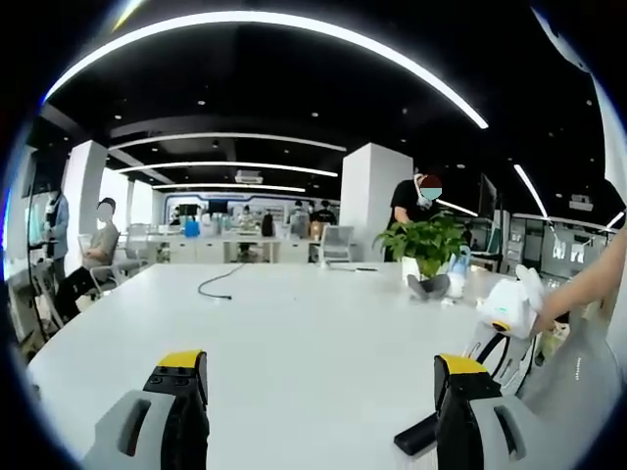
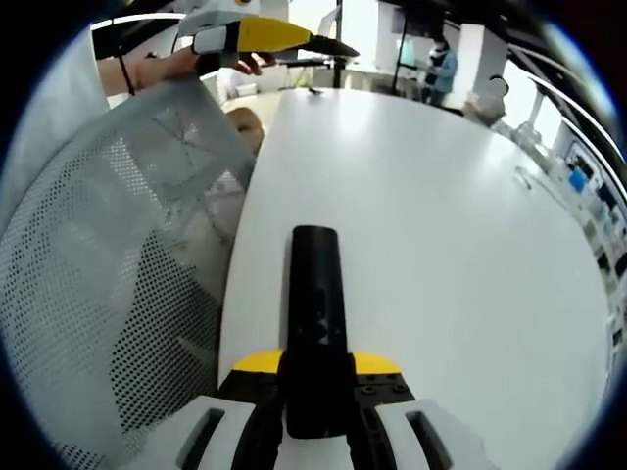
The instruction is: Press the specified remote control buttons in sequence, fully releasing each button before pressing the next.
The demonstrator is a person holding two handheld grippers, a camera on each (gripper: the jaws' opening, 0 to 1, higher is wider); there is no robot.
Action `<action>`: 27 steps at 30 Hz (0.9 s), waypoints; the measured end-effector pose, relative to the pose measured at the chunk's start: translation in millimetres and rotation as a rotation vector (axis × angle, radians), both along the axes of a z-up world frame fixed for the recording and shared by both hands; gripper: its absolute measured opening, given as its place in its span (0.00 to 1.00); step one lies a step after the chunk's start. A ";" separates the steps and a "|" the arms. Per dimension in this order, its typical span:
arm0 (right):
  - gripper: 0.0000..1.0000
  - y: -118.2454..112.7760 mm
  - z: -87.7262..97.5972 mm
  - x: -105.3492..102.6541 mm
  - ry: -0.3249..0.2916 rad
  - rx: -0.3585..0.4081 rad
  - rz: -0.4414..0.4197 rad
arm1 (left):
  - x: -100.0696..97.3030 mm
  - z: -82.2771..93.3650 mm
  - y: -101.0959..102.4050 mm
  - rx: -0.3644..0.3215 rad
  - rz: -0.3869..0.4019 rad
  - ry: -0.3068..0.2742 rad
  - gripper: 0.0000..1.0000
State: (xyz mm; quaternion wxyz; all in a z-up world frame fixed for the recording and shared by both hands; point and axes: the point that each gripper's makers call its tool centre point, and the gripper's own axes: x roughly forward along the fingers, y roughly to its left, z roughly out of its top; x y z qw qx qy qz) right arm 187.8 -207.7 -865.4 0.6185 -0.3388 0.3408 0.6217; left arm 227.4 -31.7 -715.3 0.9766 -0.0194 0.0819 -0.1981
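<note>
Left gripper [image 1: 323, 392], yellow-tipped jaws spread wide and holding nothing, poised above the broad white table [image 1: 294, 323]; open tabletop ahead toward 12 o'clock, black cable [image 1: 220, 282] and potted green plant [image 1: 428, 245] near the far edge. At 5 o'clock, one end of the slim black remote control [image 1: 416, 436] beside the right-hand jaw. Right gripper [image 2: 315, 392] clamped on that remote [image 2: 315, 313], pointing to 12 o'clock, close beside the table's near edge at 9 o'clock; white mesh chair back [image 2: 108, 274] beyond that edge; bare surface from 1 to 4 o'clock.
</note>
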 end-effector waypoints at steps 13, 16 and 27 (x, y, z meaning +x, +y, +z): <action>0.21 0.2 0.1 6.8 0.008 -0.008 -0.008 | 0.3 -1.9 0.2 -0.003 0.002 0.011 1.00; 0.21 0.3 0.0 9.1 0.009 -0.010 -0.014 | 0.3 -3.3 0.1 0.000 0.001 0.017 1.00; 0.21 1.0 0.0 16.0 0.010 -0.013 -0.038 | 0.9 -7.1 0.5 -0.001 0.002 0.037 1.00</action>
